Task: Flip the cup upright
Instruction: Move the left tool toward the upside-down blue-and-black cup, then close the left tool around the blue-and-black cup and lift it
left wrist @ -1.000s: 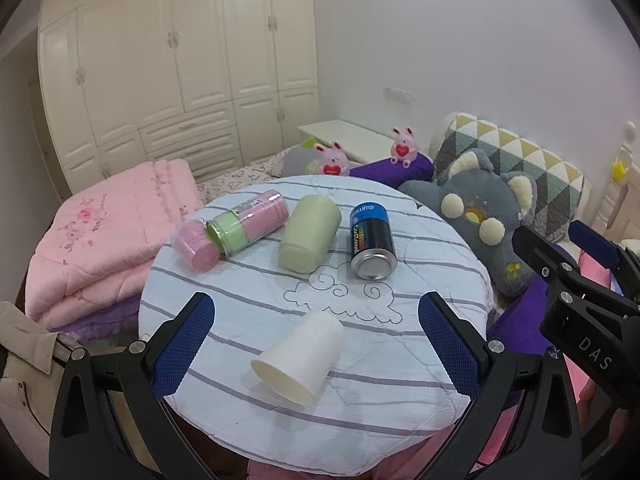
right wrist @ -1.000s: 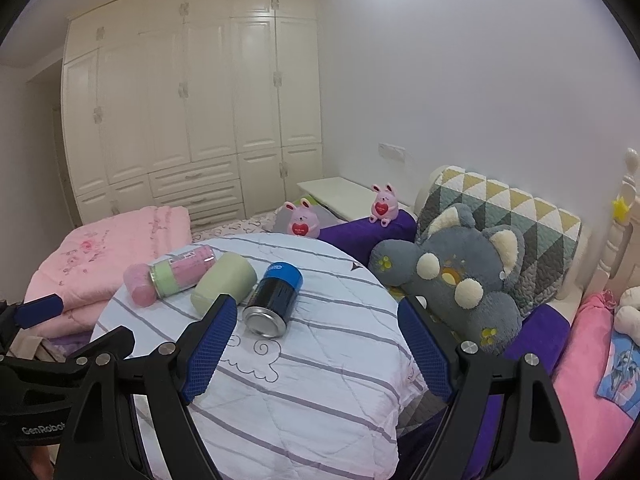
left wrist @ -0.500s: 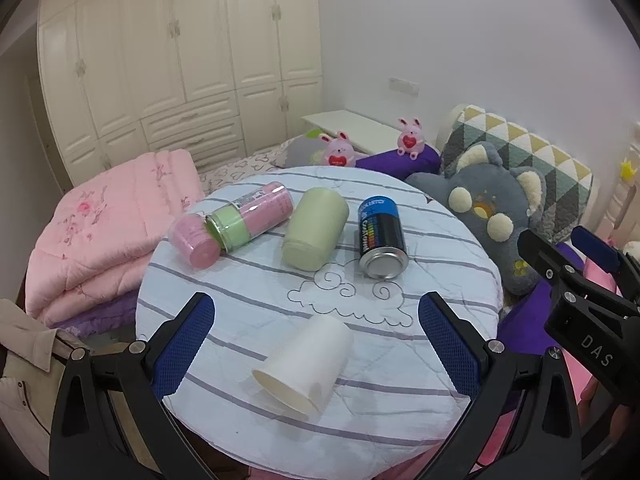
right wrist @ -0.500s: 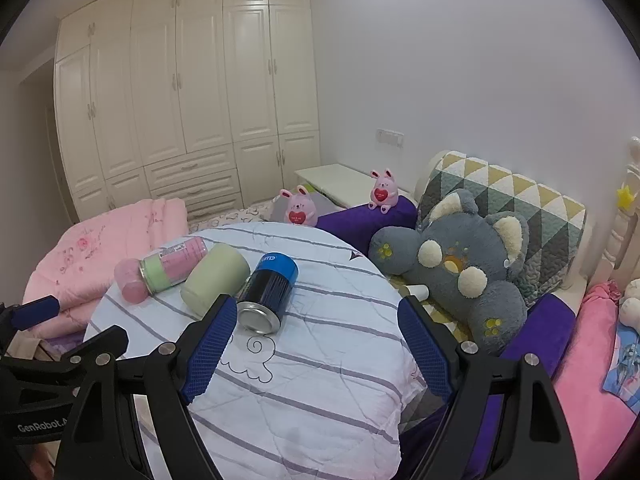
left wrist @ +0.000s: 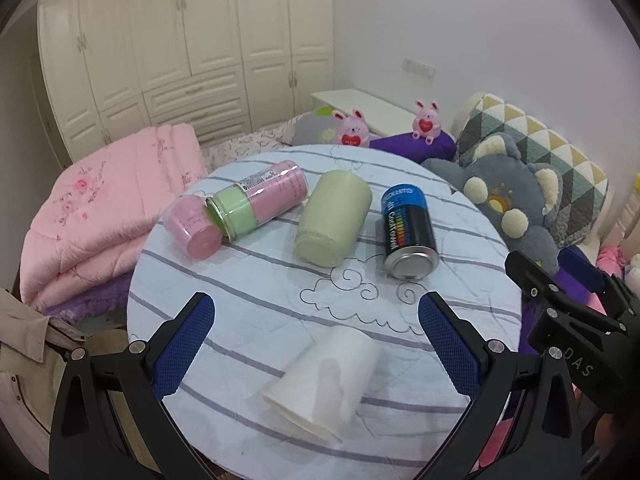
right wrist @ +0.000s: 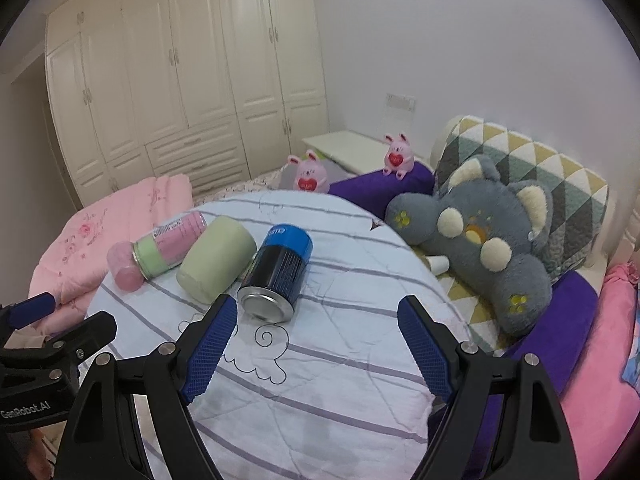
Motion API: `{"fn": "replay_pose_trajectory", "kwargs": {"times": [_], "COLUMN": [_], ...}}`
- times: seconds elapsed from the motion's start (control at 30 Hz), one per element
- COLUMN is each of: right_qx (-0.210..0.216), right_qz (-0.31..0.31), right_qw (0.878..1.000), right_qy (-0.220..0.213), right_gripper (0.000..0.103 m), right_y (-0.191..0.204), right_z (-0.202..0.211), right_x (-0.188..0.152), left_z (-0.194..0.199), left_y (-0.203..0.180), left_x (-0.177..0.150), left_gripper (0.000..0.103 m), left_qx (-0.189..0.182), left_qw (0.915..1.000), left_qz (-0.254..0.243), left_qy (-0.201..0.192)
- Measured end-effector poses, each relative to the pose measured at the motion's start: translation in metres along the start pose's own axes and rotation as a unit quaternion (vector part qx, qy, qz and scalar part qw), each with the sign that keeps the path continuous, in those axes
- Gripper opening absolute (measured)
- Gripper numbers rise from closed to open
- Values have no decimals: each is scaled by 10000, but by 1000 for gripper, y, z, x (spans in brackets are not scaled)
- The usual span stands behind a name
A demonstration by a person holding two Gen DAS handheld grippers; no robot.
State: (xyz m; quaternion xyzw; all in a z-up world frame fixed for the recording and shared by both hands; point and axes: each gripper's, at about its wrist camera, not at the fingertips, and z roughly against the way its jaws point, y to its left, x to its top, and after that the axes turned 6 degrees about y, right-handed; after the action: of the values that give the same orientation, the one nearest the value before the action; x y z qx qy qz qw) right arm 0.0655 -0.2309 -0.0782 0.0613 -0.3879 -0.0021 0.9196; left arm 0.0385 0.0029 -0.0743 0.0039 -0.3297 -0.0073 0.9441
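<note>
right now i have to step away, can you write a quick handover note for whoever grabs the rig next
Left gripper: open, empty, lined up over the white cup.
Right gripper: open, empty, over the striped round table, near the blue-black can.
White cup: on its side near the table's front edge, mouth toward the camera.
Green cup and pink-green bottle also lie on their sides further back.
Done: nothing gripped yet.
Left: close on the white cup, stand it upright, release.

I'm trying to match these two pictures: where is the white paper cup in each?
Left wrist: white paper cup lies on its side at bottom centre, between the open jaws.
Right wrist: not in it.
Shared landmark: the blue and black can, lying on the striped tablecloth.
</note>
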Motion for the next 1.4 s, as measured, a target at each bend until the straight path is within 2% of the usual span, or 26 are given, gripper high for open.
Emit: {"fn": "replay_pose_trajectory", "kwargs": {"times": [0.13, 0.4, 0.87, 1.07, 1.1, 1.17, 1.4], "right_qx": [7, 70, 587, 741, 738, 719, 864], "right_qz": [-48, -137, -659, -675, -634, -575, -421], "right_qw": [9998, 9989, 9860, 9849, 9850, 9851, 9835], "right_qy": [178, 437, 1417, 1411, 1426, 1450, 1533], "right_gripper": [84, 84, 84, 84, 82, 71, 71], "right_y": [4, 16, 27, 28, 28, 29, 28], "right_z": [-20, -60, -138, -145, -145, -146, -136], "right_x": [7, 21, 25, 25, 24, 23, 16], "left_z": [-17, -43, -79, -87, -87, -86, -74], "left_y": [4, 15, 36, 36, 36, 34, 32], "left_x": [11, 30, 41, 44, 44, 43, 41], "left_gripper": [103, 103, 103, 103, 103, 103, 103], "left_qx": [18, 79, 154, 83, 71, 53, -99], "left_qw": [9999, 9999, 9991, 9986, 9986, 9986, 9980], "left_qz": [11, 61, 191, 213, 210, 216, 268], "left_qy": [127, 112, 344, 467, 475, 484, 567]}}
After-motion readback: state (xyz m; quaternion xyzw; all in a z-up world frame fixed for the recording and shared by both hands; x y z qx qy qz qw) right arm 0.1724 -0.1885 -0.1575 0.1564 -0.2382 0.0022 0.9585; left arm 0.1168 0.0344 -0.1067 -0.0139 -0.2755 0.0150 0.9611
